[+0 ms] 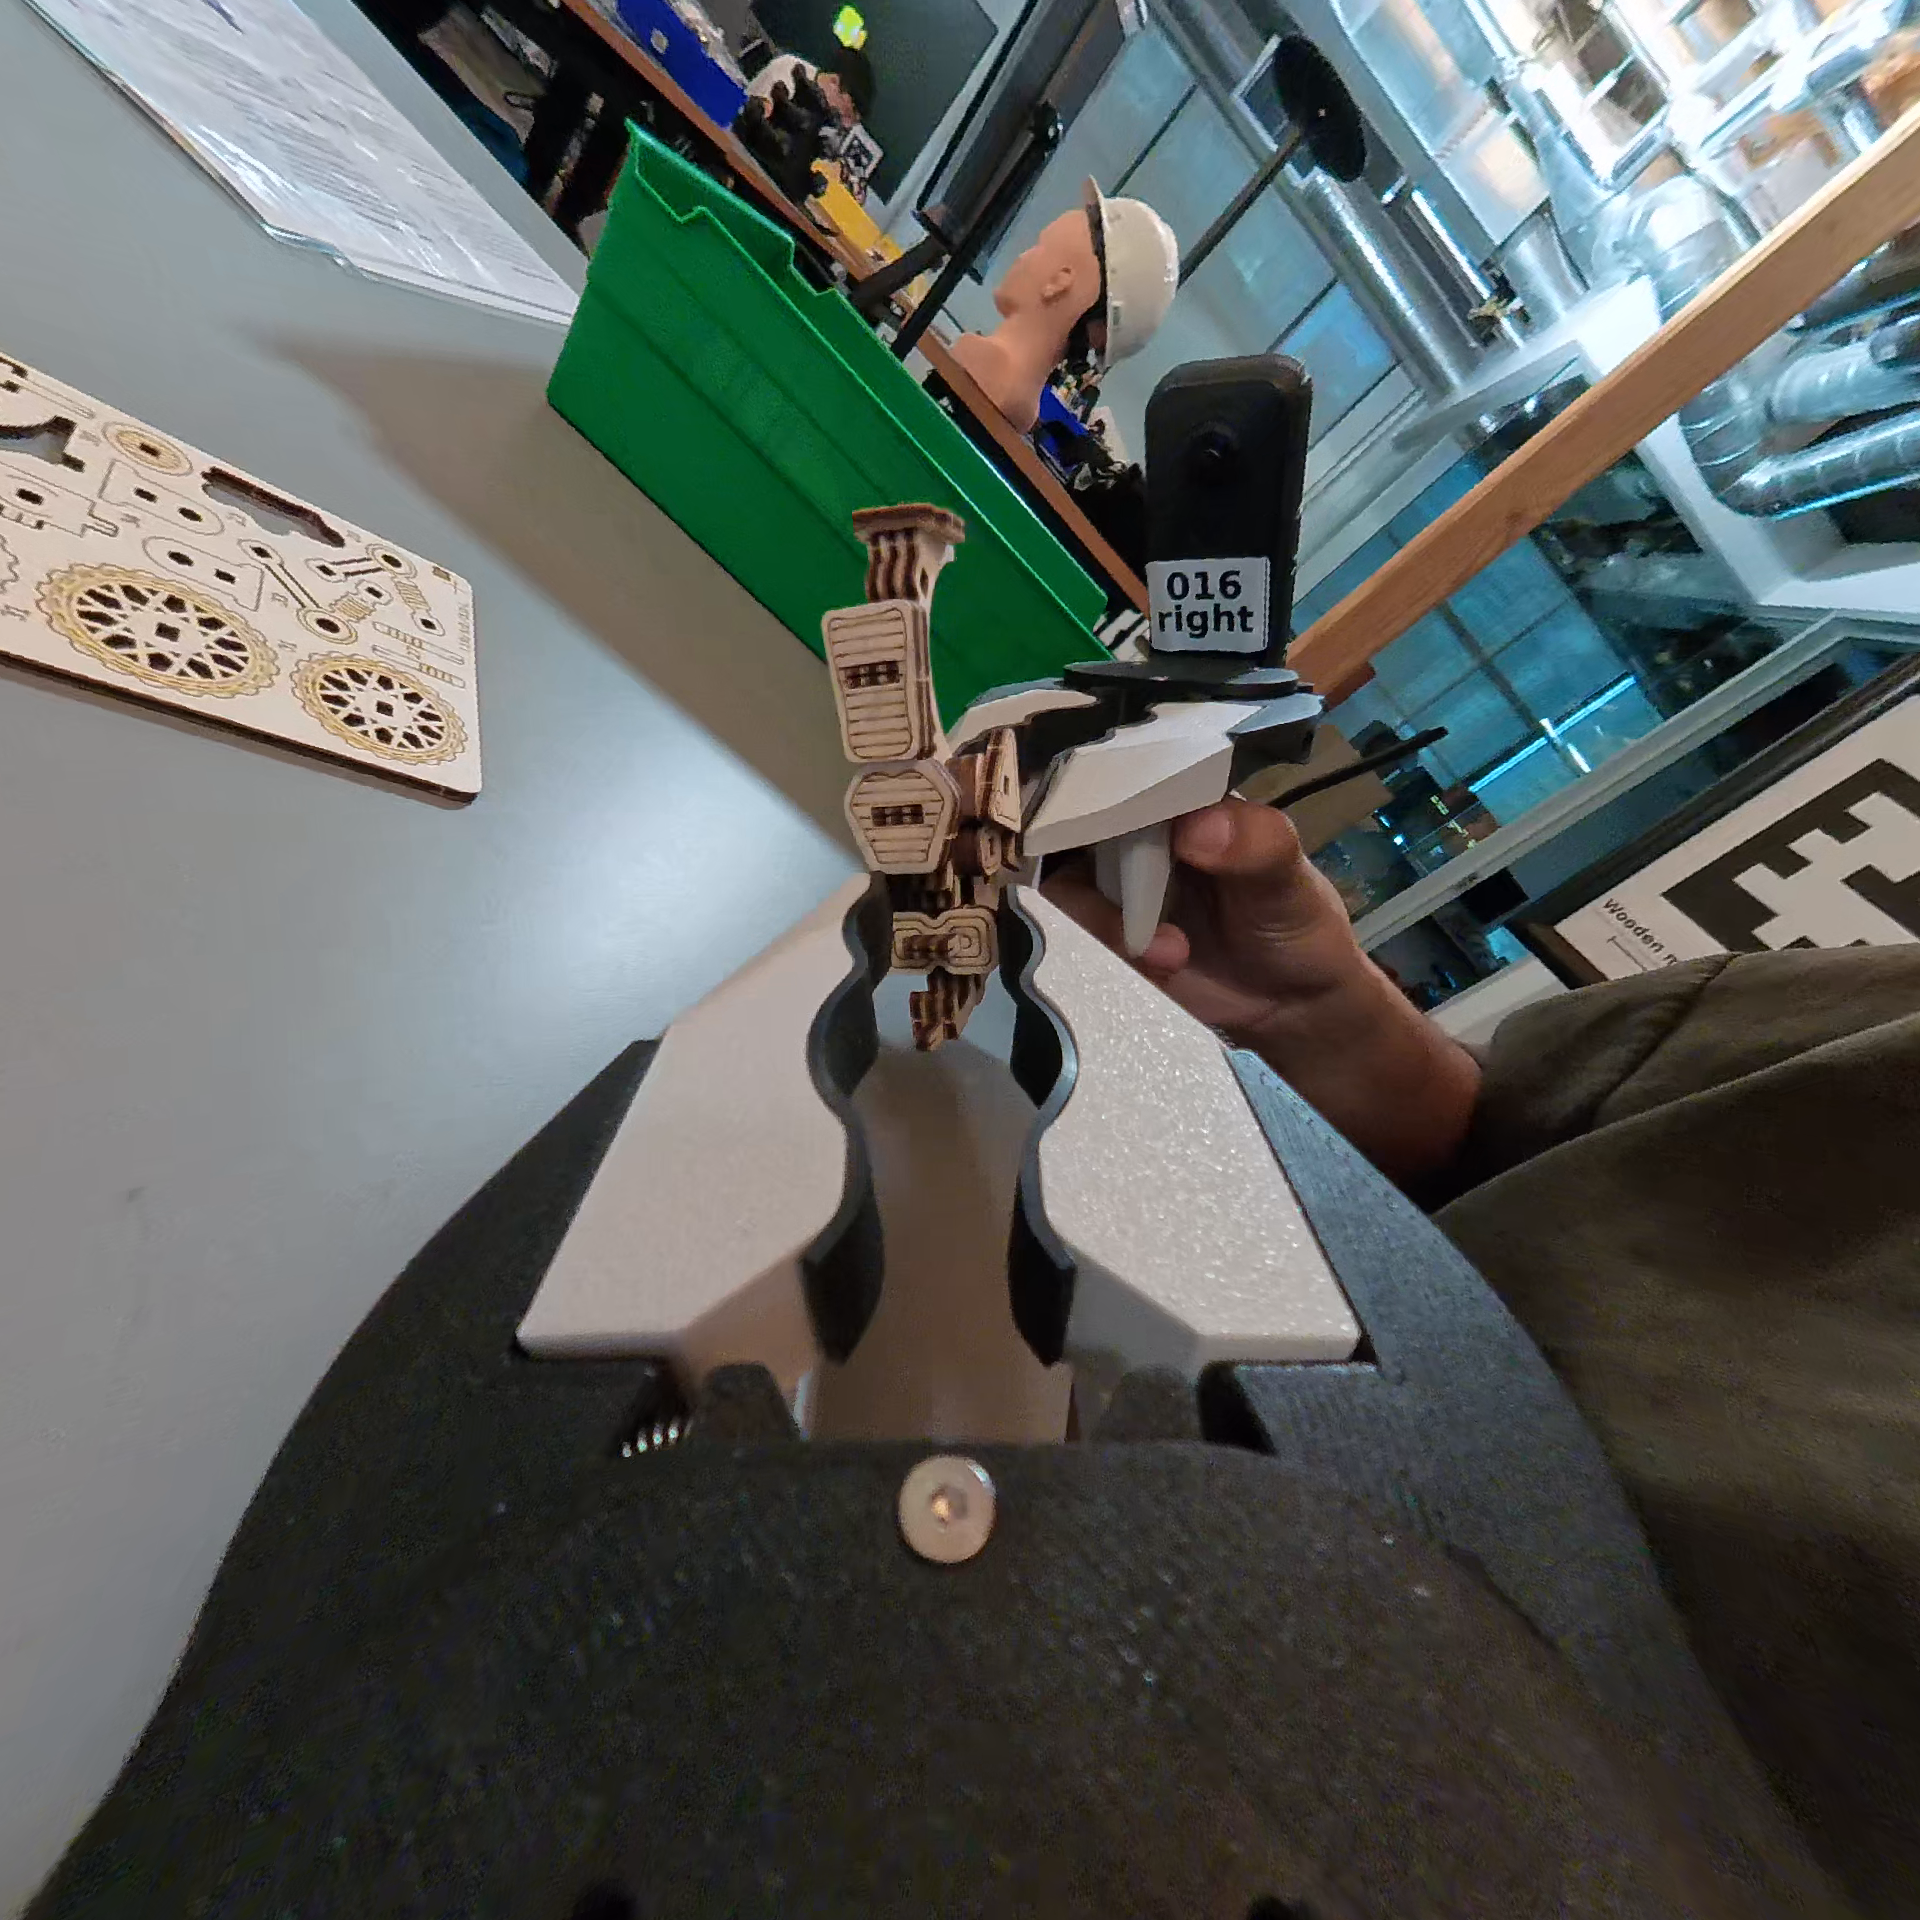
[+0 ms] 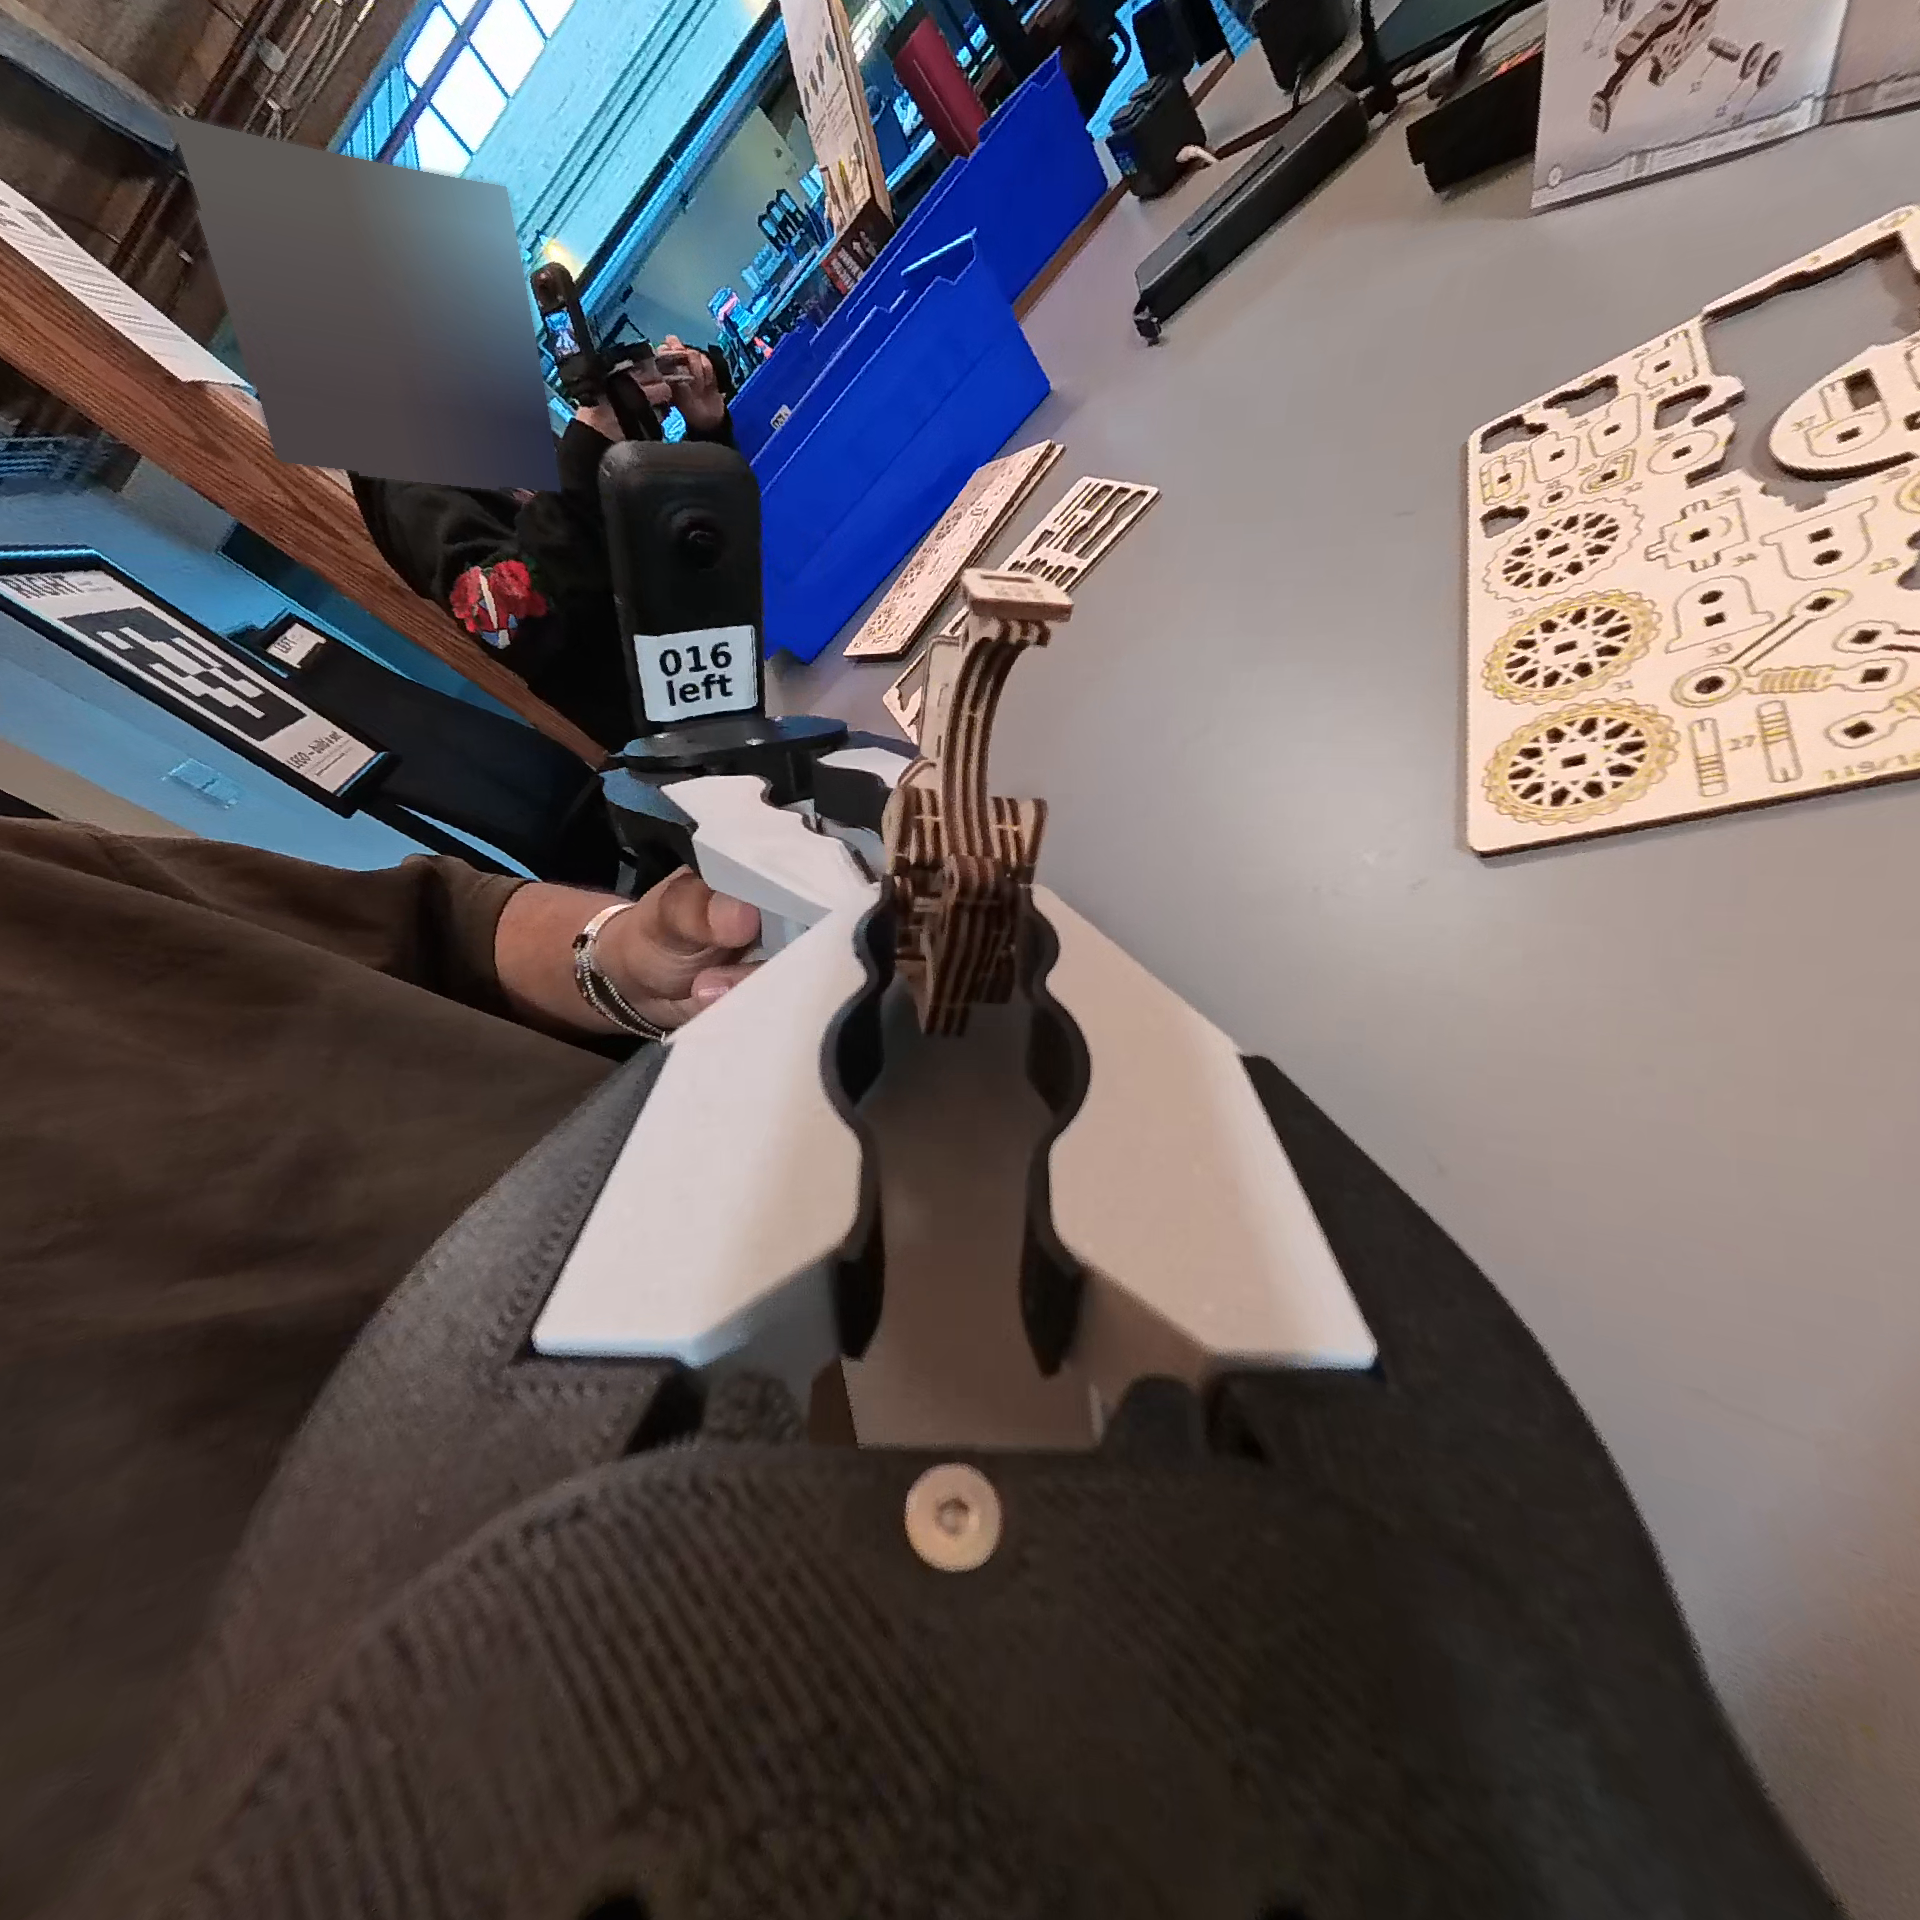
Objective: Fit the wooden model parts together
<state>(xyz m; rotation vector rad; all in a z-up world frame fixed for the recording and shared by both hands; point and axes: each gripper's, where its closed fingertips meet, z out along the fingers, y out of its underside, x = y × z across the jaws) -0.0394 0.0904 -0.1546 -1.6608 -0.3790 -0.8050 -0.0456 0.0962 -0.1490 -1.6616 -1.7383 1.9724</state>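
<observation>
A small layered wooden model assembly point(image 1: 894, 727) is held in the air above the grey table point(image 1: 312, 1091). Its curved stacked arm with a flat cap points up. My left gripper point(image 1: 940, 925) is shut on the assembly's lower end. My right gripper point(image 1: 1003, 790) comes in from the right and is shut on its middle. In the right wrist view the assembly point(image 2: 977, 790) stands between my right gripper's point(image 2: 956, 914) fingers, and the left gripper point(image 2: 857, 847) meets it from the left. Where the parts join is hidden by the fingers.
A wooden parts sheet point(image 1: 239, 623) with gear wheels lies on the table; it also shows in the right wrist view point(image 2: 1662, 623). More sheets point(image 2: 956, 540) lie by a blue bin point(image 2: 904, 395). A green bin point(image 1: 790, 416), instruction papers point(image 1: 312, 135) and a helmeted mannequin head point(image 1: 1081, 291) stand farther back. The grippers are tip to tip, or close to it.
</observation>
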